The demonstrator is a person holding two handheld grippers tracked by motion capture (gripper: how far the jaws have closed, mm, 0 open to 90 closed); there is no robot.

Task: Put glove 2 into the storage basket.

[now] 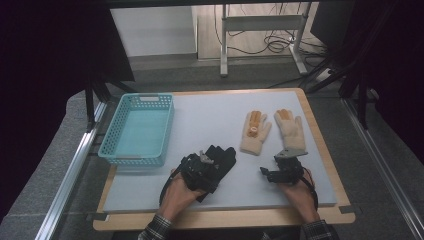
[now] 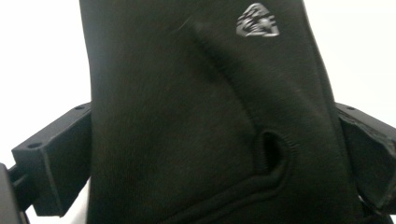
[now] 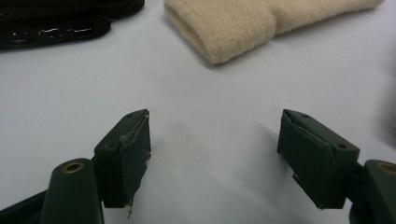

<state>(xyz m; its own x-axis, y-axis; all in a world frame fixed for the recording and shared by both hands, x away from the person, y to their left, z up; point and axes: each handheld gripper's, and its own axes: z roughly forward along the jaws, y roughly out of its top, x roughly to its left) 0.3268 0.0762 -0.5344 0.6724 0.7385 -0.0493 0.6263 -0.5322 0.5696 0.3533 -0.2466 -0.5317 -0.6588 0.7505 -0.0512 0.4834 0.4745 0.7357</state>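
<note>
Two grippers at work: the left gripper (image 1: pixel 207 167), low centre, is clamped on the black glove (image 2: pixel 196 121) and should carry it level into the blue basket (image 1: pixel 116 150) at upper left, while the right gripper (image 3: pixel 215 154) rests agape over bare worktop (image 3: pixel 215 93).

A: Is any writing showing anywhere?

B: No words or numbers are reading clearly. A small silver emblem (image 2: pixel 258 21) is sitting at the upper right of the left gripper view, on the black glove (image 2: pixel 205 121); it is carrying no legible letters.
</note>
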